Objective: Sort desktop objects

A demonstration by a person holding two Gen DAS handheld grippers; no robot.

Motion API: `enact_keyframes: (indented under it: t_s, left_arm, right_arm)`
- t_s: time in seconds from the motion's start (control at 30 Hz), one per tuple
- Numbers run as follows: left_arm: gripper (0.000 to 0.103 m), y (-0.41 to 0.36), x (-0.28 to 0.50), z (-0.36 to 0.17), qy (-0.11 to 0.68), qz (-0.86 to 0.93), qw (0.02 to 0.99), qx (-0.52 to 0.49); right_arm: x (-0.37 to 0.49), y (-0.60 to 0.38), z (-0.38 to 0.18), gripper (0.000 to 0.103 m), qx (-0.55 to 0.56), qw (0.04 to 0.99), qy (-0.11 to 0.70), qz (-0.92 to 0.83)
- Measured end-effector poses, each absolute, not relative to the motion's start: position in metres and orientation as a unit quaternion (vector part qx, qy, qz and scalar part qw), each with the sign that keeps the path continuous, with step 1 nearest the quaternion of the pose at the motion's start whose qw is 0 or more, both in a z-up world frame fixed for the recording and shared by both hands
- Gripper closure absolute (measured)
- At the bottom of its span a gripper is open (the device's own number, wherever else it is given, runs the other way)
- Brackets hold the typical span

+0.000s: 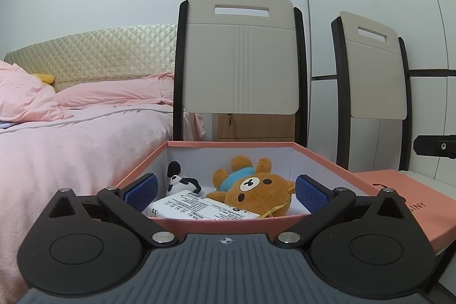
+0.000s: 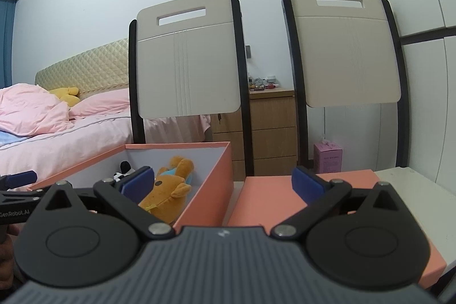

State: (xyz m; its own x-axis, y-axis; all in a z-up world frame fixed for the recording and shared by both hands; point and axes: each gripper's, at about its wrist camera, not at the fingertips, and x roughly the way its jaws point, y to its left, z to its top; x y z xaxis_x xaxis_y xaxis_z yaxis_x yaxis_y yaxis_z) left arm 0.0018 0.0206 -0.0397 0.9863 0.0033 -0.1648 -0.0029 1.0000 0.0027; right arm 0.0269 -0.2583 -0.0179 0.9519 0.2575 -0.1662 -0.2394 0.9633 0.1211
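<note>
Left gripper [image 1: 226, 191] and right gripper [image 2: 223, 184]: jaws spread wide, empty. The box [image 1: 228, 145] holds a bear [image 1: 256, 190], a panda toy [image 1: 179, 181] and probably a packet [image 1: 196, 205]. The lid [image 2: 268, 198] lies just beside the box. Two chairs [image 2: 188, 61] and a bed [image 1: 71, 138] stand behind.

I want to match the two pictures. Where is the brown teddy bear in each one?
Left wrist view: brown teddy bear lies low in the middle, inside the pink box, face toward us.
Right wrist view: the bear is lower left of centre, seen sideways.
Shared landmark: the pink box's rim.
</note>
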Motion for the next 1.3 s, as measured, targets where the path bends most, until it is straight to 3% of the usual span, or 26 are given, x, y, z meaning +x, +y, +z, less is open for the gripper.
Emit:
enact_keyframes:
  t_s: [1.0,1.3]
  left_arm:
    - [0.000,0.017,0.003,-0.040,0.104,-0.012,0.994,-0.002]
    - [0.000,0.016,-0.006,-0.028,0.145,-0.134,0.976,-0.096]
  right_arm:
    - [0.012,-0.287,-0.015,0.000,0.072,0.989,0.088,0.092]
    - [0.000,-0.300,-0.011,0.000,0.091,0.990,0.072,0.083]
